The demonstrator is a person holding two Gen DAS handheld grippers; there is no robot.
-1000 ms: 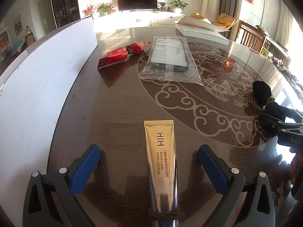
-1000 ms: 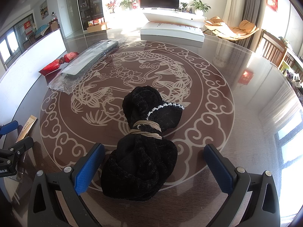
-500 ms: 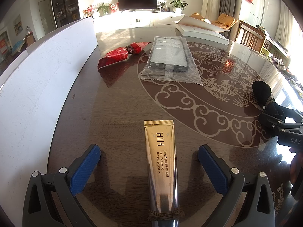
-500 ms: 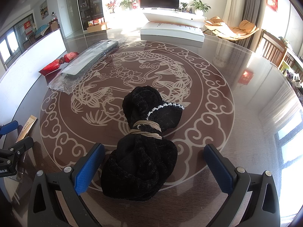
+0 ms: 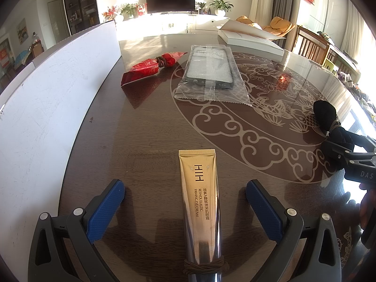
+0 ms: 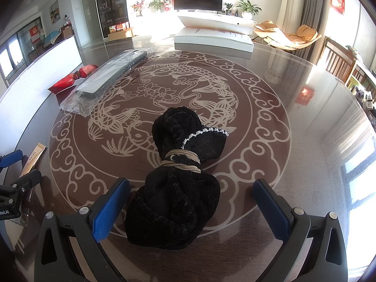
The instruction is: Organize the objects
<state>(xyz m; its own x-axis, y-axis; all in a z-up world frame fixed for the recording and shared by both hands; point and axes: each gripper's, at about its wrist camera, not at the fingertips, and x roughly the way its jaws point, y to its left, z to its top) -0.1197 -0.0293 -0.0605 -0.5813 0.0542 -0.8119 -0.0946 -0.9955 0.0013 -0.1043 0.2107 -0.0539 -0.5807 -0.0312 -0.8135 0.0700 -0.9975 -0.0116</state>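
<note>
A gold eye-cream tube (image 5: 199,202) lies flat on the dark table between the blue pads of my left gripper (image 5: 185,190), which is open and not touching it. A cord is wound round the tube's near end. A black cloth bundle (image 6: 178,176) tied with a tan cord lies between the pads of my right gripper (image 6: 191,188), also open. The bundle (image 5: 325,115) shows at the right of the left wrist view, the tube (image 6: 34,157) at the left of the right wrist view.
A red snack packet (image 5: 150,67) and a phone case in clear plastic wrap (image 5: 211,70) lie farther out. A white board (image 5: 47,98) runs along the table's left side. A white box (image 6: 213,38) sits at the far edge. Chairs stand to the right.
</note>
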